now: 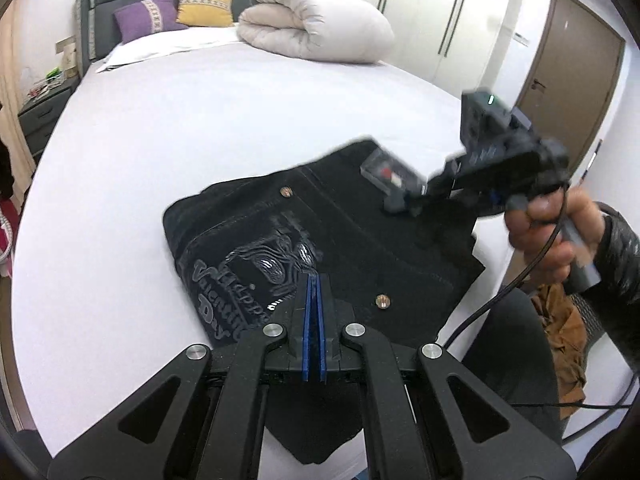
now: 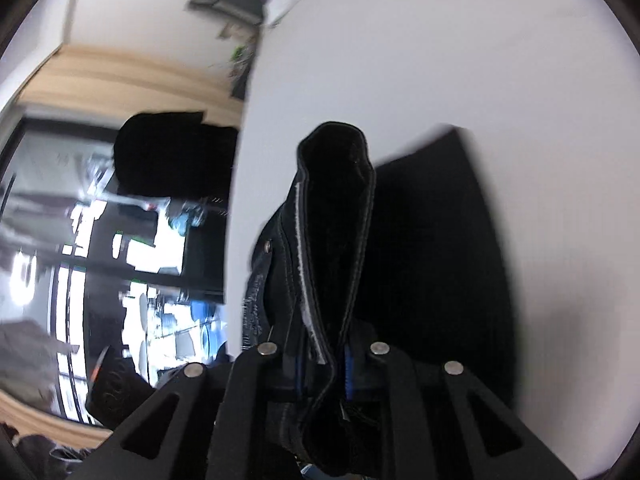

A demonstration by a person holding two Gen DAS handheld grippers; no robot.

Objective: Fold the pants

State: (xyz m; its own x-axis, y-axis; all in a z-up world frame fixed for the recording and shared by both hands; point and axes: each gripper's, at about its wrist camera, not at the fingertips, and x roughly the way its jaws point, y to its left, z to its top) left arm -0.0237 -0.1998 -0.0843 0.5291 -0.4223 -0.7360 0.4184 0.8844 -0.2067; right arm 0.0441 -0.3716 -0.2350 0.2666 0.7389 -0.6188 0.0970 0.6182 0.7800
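Black pants (image 1: 340, 240) with a pale printed design lie folded on the white bed (image 1: 200, 120). My left gripper (image 1: 315, 280) hovers over the print near the front edge, shut, its blue pads together with nothing seen between them. My right gripper (image 1: 400, 202), blurred and carried by a hand (image 1: 552, 232), is at the pants' right side. In the right wrist view my right gripper (image 2: 322, 364) is shut on a stitched fold of the pants (image 2: 336, 208), which stands up between its fingers. The rest of the dark cloth (image 2: 432, 240) lies on the sheet (image 2: 480, 60).
A rolled duvet (image 1: 316, 20) and purple (image 1: 148, 16) and yellow (image 1: 206, 2) pillows sit at the bed's head. A nightstand (image 1: 40, 108) stands at the left and a brown door (image 1: 568, 80) at the right. Brown clothing (image 1: 560, 328) and a cable (image 1: 500, 292) are at the bed's right edge.
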